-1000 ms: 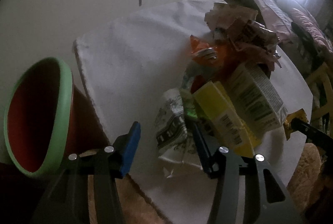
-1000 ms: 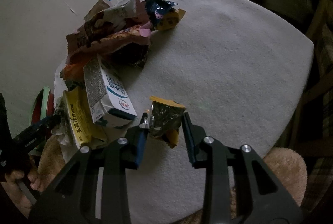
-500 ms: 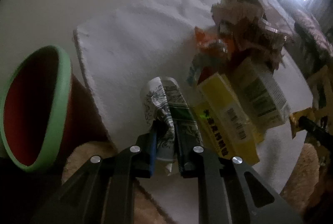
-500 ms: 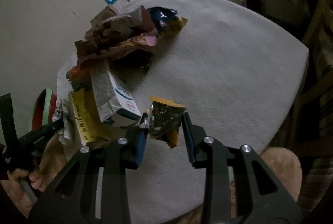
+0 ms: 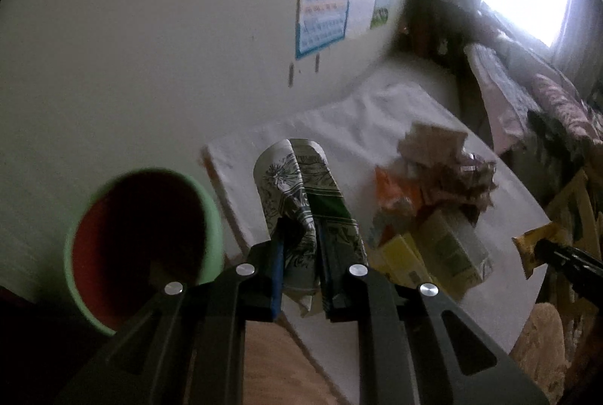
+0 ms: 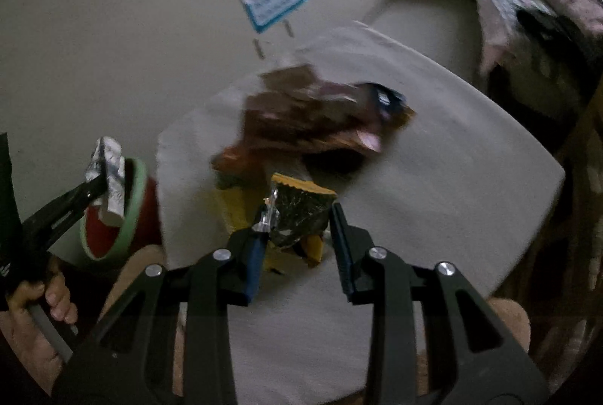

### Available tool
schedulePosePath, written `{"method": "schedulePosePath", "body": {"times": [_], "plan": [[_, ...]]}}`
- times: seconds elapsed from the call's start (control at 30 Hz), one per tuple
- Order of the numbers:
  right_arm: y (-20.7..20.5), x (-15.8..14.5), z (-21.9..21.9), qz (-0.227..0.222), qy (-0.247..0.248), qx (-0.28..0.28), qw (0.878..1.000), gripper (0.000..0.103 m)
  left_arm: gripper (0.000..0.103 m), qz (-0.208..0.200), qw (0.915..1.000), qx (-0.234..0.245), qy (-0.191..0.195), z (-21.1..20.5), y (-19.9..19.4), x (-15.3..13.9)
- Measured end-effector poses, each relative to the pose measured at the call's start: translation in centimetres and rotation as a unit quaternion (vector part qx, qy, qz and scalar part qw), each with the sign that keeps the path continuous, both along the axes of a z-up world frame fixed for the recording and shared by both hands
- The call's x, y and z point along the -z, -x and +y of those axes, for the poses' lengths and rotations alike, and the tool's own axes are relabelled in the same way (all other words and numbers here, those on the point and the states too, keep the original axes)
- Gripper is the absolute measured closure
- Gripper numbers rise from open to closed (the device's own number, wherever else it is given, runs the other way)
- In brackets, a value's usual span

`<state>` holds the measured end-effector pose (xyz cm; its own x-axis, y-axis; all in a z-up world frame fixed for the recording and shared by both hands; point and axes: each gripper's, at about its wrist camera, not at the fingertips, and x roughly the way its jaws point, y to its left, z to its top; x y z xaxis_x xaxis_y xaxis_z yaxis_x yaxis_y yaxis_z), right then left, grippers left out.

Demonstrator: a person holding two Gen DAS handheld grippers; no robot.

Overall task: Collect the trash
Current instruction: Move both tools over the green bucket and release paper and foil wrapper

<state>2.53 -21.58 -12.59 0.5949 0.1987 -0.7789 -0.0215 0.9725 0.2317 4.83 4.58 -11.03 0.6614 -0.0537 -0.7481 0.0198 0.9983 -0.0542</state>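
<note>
Trash wrapper (image 5: 301, 201), clamped in the left gripper (image 5: 299, 265) fingers, may miss the bin (image 5: 141, 243); right gripper (image 6: 297, 243) fingers pinch a foil packet (image 6: 297, 213).

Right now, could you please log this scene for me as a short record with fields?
left tool: shut on a white-and-green wrapper, lifted off the table
right tool: shut on a dark yellow-edged packet
bin: red with green rim, beside the table's edge, left of the wrapper
table: white cloth
still on table: a pile of wrappers, a yellow box
</note>
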Motion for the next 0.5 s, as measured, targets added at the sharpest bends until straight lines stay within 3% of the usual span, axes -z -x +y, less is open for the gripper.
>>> {"method": "schedulePosePath", "body": {"times": [0.27,0.5], "plan": [[-2.1,-0.7,7.6,0.0,0.002,-0.083,0.997,0.07,0.09,-0.022,0.9993,-0.03,0.007,3.8,0.8,-1.1],[-4.2,-0.7,15.1,0.004,0.001,-0.157,0.988,0.07,0.09,-0.007,0.9959,-0.09,0.006,9.9,1.1,0.8]]}}
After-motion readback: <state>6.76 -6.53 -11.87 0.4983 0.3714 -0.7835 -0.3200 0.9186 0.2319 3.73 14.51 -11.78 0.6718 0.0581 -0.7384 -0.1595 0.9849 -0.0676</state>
